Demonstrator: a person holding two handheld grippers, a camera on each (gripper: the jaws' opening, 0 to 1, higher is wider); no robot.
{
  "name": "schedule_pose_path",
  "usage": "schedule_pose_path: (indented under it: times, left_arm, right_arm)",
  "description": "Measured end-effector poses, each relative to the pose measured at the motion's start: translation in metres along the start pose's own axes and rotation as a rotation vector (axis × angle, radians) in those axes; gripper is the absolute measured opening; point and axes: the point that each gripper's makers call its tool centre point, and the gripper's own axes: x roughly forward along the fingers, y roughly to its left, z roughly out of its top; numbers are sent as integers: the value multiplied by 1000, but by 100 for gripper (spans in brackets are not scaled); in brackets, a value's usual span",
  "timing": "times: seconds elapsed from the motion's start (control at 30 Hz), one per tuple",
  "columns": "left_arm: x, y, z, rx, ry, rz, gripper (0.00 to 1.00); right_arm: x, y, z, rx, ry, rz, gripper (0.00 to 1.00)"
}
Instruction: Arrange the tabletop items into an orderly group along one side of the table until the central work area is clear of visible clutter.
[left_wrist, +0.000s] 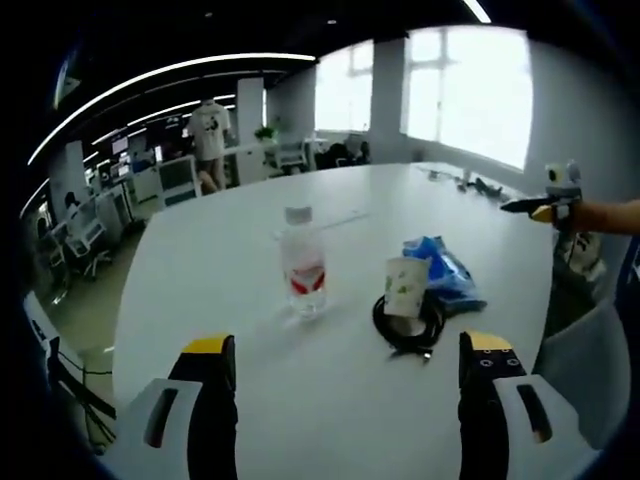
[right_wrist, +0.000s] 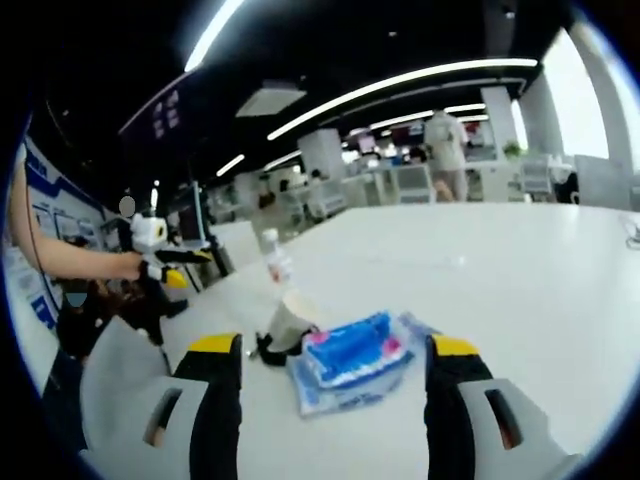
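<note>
White table (left_wrist: 250, 270), items bunched mid-surface. Landmark: paper cup (left_wrist: 406, 285). It stands inside a coil of black cable (left_wrist: 408, 330). Water bottle (left_wrist: 303, 268) stands apart to one side of the cup; blue tissue pack (left_wrist: 440, 268) lies touching the cup's far side.

Left gripper (left_wrist: 345, 385) spread, holding nothing, short of the cup. Right gripper (right_wrist: 330, 385) spread too, nearest the tissue pack (right_wrist: 350, 355).

Judgement: cup light, crushable, tips easily; grip low, gently. Bottle slippery; take mid-body. Pack soft; pinch across its width.
</note>
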Motion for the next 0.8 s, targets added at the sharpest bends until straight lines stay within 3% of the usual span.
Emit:
schedule_pose_path:
  times: [0.33, 0.8]
  left_arm:
    - [5, -7, -8, 2, 9, -19, 89]
    - [0, -13, -20, -21, 10, -29, 87]
  right_arm:
    - [26, 10, -1, -41, 54, 44, 71]
    - [79, 25, 20, -84, 67, 146, 68]
